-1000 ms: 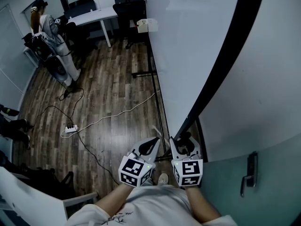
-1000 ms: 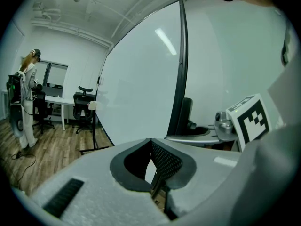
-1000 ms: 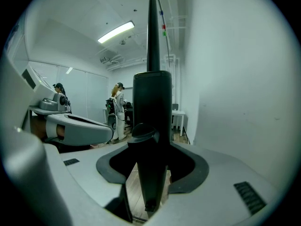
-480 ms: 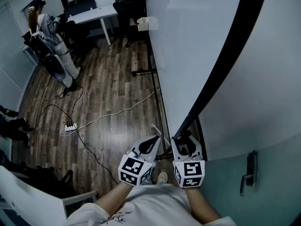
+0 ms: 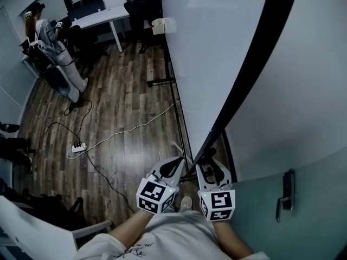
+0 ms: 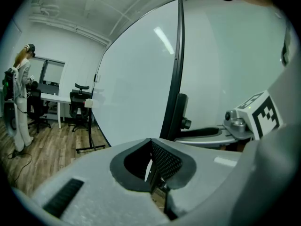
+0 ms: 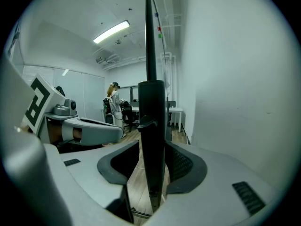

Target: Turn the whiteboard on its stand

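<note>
The right gripper (image 5: 209, 159) sits at the near end of the whiteboard (image 5: 211, 53), its jaws closed onto the board's black edge frame (image 7: 153, 117); they have just been drawing in, and the frame stands upright between the pads with a pad close against each side; the left gripper (image 5: 176, 165) hangs just beside that same near end, on the board's white-face side, apart from it, jaws pressed together with nothing between them; a door handle (image 5: 284, 194) shows on the other side of the board, near its close end; along the board's face the wood floor (image 5: 124, 107) carries a power strip (image 5: 79, 147) with cables trailing towards the stand; farther along, the stand's dark foot (image 5: 161, 82) juts out from under the board; a small white box (image 5: 162, 25) hangs at the board's far end; beyond that end stand a black chair (image 5: 142, 4) and a white desk (image 5: 103, 18), with a person (image 5: 49, 42) standing well away from the board, beside the desk.
</note>
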The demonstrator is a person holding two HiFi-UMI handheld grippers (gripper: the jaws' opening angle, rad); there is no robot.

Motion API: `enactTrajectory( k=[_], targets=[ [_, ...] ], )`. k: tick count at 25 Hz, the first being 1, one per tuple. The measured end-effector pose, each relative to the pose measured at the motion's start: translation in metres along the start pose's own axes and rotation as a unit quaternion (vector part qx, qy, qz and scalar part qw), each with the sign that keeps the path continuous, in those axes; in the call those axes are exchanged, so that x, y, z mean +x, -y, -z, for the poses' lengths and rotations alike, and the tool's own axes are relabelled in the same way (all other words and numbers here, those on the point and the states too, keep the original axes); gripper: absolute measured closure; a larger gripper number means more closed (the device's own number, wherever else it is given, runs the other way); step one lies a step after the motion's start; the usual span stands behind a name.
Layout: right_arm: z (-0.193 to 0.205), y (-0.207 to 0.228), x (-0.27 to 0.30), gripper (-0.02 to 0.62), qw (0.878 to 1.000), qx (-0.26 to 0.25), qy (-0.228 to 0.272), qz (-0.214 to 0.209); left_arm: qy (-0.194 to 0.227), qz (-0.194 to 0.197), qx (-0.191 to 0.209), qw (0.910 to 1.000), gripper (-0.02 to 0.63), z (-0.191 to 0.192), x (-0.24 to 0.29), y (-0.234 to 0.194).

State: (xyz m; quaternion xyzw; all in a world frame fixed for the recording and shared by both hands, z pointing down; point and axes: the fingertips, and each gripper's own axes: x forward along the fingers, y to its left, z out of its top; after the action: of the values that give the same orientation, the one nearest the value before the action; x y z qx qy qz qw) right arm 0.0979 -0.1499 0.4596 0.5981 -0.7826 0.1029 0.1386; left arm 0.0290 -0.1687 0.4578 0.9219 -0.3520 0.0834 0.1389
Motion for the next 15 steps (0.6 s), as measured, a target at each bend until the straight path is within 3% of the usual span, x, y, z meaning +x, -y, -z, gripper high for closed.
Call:
enactTrajectory(
  k=[15],
  targets=[
    [0.010, 0.002, -0.015, 0.580, 1.000, 0.007, -0.006, 0.007, -0.006, 0.016, 0.003, 0.9999, 0.595, 0.004, 0.003, 0.018]
  ],
)
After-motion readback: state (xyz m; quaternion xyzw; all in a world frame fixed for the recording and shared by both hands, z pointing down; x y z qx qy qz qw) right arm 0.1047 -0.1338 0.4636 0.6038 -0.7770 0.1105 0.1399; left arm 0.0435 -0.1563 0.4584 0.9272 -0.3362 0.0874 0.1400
